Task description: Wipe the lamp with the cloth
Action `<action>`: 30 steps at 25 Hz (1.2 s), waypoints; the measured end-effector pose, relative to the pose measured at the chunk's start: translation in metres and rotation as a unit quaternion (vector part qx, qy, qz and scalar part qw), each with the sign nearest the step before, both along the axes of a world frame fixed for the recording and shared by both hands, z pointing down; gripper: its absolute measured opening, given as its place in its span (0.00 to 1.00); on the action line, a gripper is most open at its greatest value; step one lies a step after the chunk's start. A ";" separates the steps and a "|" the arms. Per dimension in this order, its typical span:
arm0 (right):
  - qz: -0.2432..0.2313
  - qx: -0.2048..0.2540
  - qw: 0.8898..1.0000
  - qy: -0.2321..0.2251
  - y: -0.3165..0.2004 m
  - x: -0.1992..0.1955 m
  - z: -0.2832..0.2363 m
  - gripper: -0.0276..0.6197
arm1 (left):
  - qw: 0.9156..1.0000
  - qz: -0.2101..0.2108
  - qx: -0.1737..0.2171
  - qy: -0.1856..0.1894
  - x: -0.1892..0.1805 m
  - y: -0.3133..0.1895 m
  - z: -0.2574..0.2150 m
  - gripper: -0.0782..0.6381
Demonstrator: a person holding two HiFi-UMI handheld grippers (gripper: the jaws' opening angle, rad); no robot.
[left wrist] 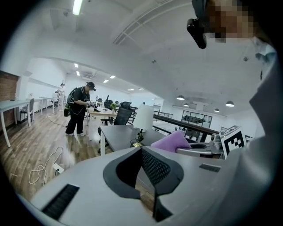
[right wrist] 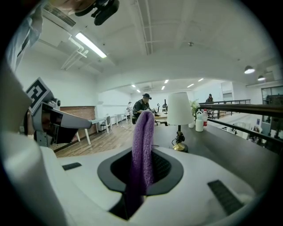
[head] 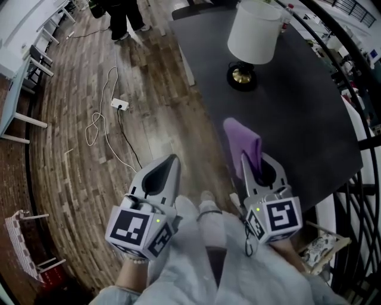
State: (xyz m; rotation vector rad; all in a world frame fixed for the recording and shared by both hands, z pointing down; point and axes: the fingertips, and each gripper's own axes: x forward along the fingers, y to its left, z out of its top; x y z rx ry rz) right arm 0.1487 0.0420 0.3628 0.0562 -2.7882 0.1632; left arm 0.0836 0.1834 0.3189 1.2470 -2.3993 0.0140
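The lamp (head: 255, 33) has a white shade and a brass base (head: 242, 76) and stands upright at the far end of the dark table (head: 297, 131). My right gripper (head: 246, 159) is shut on a purple cloth (head: 243, 142), held over the table's near part, well short of the lamp. In the right gripper view the cloth (right wrist: 143, 128) sticks up from between the jaws, with the lamp (right wrist: 179, 110) beyond it. My left gripper (head: 173, 159) hangs over the wooden floor left of the table, shut and empty. The left gripper view shows the lamp (left wrist: 143, 118) and the cloth (left wrist: 170, 142).
A person (head: 125, 18) stands on the floor at the far end. A white cable and power strip (head: 119, 105) lie on the floor. A black railing (head: 357, 71) runs along the table's right side. White desks (head: 24, 53) line the left. A bottle (right wrist: 200, 121) stands behind the lamp.
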 end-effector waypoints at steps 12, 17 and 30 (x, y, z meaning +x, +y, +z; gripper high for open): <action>0.036 0.013 0.999 -0.002 -0.013 -0.017 -0.001 0.12 | 0.999 0.021 0.021 -0.016 -0.033 -0.012 -0.008 0.13; 0.070 0.025 0.997 -0.002 -0.028 -0.031 -0.002 0.12 | 0.998 0.048 0.034 -0.021 -0.063 -0.031 -0.010 0.13; 0.173 0.031 0.984 0.016 -0.069 -0.113 -0.001 0.12 | 0.989 0.144 0.041 -0.011 -0.170 -0.091 -0.008 0.13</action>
